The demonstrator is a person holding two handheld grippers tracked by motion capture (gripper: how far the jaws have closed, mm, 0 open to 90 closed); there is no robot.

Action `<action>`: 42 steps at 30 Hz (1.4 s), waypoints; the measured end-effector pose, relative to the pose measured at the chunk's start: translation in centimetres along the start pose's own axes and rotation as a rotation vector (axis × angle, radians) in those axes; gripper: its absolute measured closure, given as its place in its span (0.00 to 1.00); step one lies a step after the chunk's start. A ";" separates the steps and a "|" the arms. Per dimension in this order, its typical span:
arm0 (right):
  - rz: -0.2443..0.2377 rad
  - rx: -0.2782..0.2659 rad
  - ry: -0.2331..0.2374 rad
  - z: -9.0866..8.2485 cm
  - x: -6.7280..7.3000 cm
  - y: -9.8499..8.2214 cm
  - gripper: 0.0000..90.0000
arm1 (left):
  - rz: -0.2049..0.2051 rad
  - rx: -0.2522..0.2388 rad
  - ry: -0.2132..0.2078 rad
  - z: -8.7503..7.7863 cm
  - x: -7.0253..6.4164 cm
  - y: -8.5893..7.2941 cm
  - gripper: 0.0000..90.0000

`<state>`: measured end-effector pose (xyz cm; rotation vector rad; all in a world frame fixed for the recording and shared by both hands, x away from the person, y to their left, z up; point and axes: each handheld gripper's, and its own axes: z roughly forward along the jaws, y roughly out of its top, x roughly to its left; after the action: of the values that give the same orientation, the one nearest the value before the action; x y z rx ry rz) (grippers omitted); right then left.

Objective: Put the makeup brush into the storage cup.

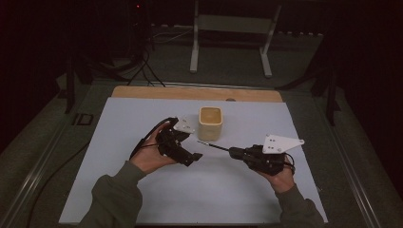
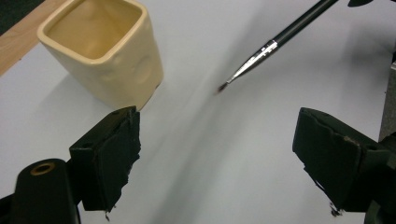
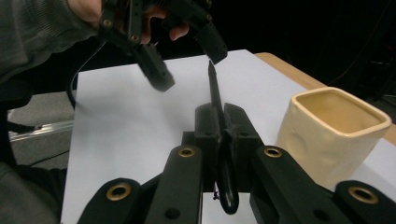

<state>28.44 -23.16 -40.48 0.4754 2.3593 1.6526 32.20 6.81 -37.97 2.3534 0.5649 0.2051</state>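
A cream square cup [image 1: 210, 122] stands upright and empty on the white sheet [image 1: 142, 190], a little behind both hands. My right gripper [image 1: 236, 153] is shut on a thin black paintbrush [image 1: 214, 147], whose tip points left toward the left gripper and hangs just above the sheet. In the right gripper view the jaws pinch the brush handle [image 3: 215, 93] with the cup [image 3: 334, 128] at the right. My left gripper [image 1: 189, 158] is open, with nothing between its jaws. The left gripper view has the brush tip [image 2: 275, 42] ahead of its pads [image 2: 109, 158] and the cup [image 2: 105, 46] at the upper left.
The white sheet lies on a wooden tabletop [image 1: 190, 92] whose edge shows at the back. Behind the table stand a white frame [image 1: 233, 23] and loose cables [image 1: 142, 66] on the floor. A metal rail [image 1: 38, 175] runs along the left side.
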 end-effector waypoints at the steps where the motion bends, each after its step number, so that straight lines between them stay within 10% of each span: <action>1: 0.002 -0.003 -0.003 0.0 0.0 0.0 0.94 | -0.001 -0.001 -0.004 0.1 -0.1 0.0 0.18; 42: -0.005 -0.095 -0.101 0.7 0.7 0.4 0.94 | -0.081 -0.145 -0.105 1.1 -1.8 0.9 0.23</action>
<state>28.06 -22.16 -40.36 0.5222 2.1976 1.6878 31.25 4.77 -38.24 2.1826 0.5734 0.0824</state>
